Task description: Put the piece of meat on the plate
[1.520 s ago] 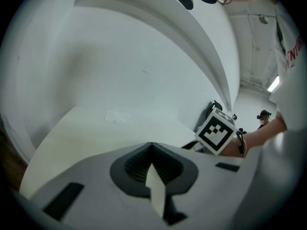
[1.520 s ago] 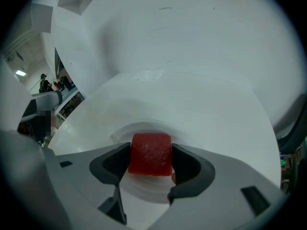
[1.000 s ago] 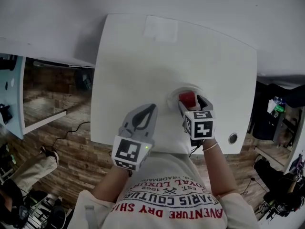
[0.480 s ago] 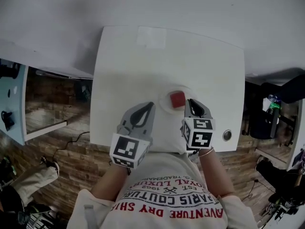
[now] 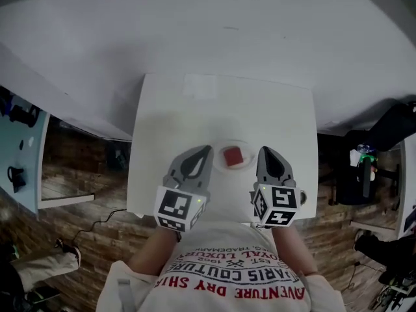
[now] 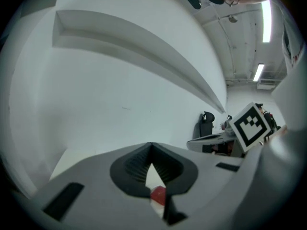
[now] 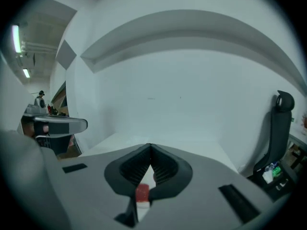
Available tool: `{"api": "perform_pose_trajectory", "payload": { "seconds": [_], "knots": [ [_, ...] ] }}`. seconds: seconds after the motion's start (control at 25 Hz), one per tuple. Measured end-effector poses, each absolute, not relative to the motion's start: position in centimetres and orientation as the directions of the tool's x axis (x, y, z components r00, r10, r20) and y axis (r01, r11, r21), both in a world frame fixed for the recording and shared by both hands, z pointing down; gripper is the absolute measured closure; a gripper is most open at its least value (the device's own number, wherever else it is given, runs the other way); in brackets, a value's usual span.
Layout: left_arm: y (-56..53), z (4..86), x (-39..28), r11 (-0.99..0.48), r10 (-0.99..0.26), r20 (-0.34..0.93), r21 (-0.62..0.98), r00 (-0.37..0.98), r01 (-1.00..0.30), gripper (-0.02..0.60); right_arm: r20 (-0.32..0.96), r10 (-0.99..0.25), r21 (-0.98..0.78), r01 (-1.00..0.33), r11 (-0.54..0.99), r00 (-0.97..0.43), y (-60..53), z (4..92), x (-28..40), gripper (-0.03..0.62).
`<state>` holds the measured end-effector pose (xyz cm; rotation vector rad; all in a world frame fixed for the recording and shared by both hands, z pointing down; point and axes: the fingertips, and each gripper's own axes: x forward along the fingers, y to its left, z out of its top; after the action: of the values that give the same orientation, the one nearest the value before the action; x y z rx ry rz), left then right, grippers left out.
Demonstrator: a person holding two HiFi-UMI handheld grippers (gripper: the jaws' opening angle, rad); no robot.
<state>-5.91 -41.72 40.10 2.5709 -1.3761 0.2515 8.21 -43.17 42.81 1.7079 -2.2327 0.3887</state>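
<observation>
A red piece of meat point(image 5: 233, 156) lies on a small white plate point(image 5: 248, 149) near the front of the white table point(image 5: 195, 109). My left gripper point(image 5: 206, 150) is shut and empty, held above the table just left of the plate. My right gripper point(image 5: 265, 152) is also shut and empty, just right of the plate. Neither touches the meat. In the left gripper view the jaws point(image 6: 151, 145) meet at the tip, and the meat point(image 6: 158, 194) shows below through the gap. The right gripper view shows its closed jaws point(image 7: 150, 146) with the meat point(image 7: 142, 193) below.
A plain white wall point(image 5: 214, 38) stands behind the table. A black office chair point(image 7: 280, 123) is off the table's right side. Wooden floor point(image 5: 78, 174) and a teal cabinet point(image 5: 23, 155) lie to the left. The table's front edge is right under both grippers.
The right gripper, open around the meat on the plate a second ago, has drawn back, risen and shut. The left gripper has risen too. The meat stays on the plate.
</observation>
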Motion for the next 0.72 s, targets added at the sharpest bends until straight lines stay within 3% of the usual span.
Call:
{"api": "perform_pose_trajectory", "payload": {
  "seconds": [0.32,0.72],
  "knots": [
    [-40.9,34.8,-5.5,-0.541,-0.828,0.138,0.057,0.543,-0.839,0.586,0.111,-0.936,0.005,-0.942,0.336,-0.334,-41.1,33.4,7.8,0.582],
    [-40.2,31.5,-5.1,-0.503,-0.861,0.084,-0.001,0.502,-0.864,0.586,0.077,-0.928,-0.048,-0.931,0.362,-0.365,-39.5,31.1,9.1,0.583]
  ]
}}
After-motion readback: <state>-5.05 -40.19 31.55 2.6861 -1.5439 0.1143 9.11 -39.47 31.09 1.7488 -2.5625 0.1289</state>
